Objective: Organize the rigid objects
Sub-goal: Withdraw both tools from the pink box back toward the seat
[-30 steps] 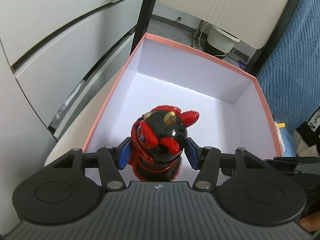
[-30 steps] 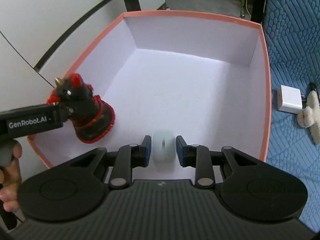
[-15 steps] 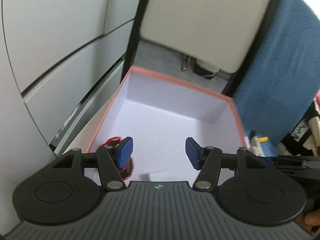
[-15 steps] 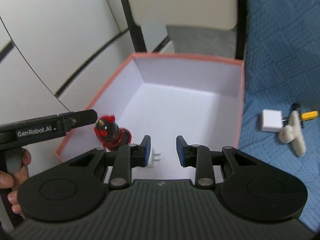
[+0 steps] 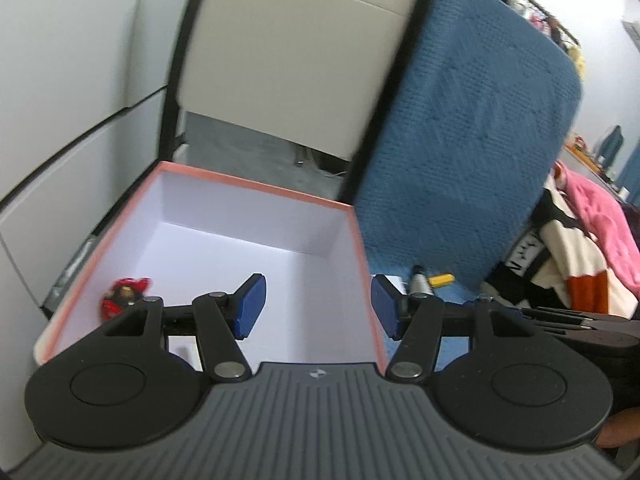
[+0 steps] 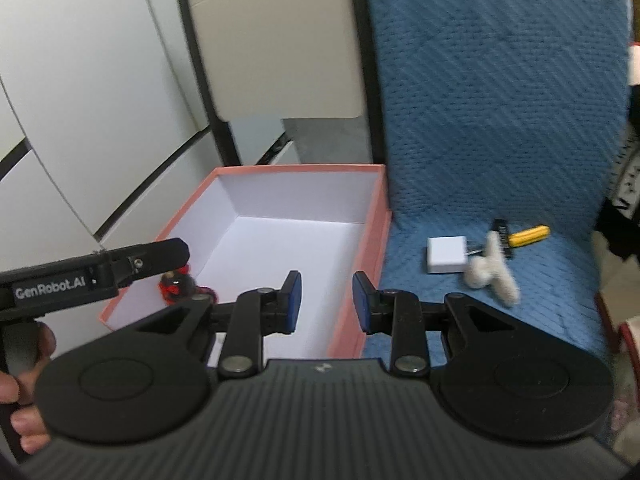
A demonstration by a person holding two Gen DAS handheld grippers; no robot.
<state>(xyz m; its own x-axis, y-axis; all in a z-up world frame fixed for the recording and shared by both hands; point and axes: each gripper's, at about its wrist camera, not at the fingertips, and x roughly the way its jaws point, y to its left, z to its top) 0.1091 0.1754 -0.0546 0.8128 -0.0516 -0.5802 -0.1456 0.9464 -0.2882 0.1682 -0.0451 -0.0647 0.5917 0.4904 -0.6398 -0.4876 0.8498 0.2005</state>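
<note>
Inside box, near left corner: red figurine, released since a second ago. Left gripper raised clear, jaws wide, empty. Right gripper narrow, empty. White charger, plush toy, yellow screwdriver on blue quilt beside box.

Both views are evenly and softly lit from above, with no hard glare. The white inside of the pink box is rendered brightly, and a faint shadow is cast along its near left wall. Strong fisheye bending is seen at the edges, where the cabinet panels curve. Motion blur is spread over the blue quilted cover and the chair back; the hand-held gripper bodies are kept sharp.
</note>
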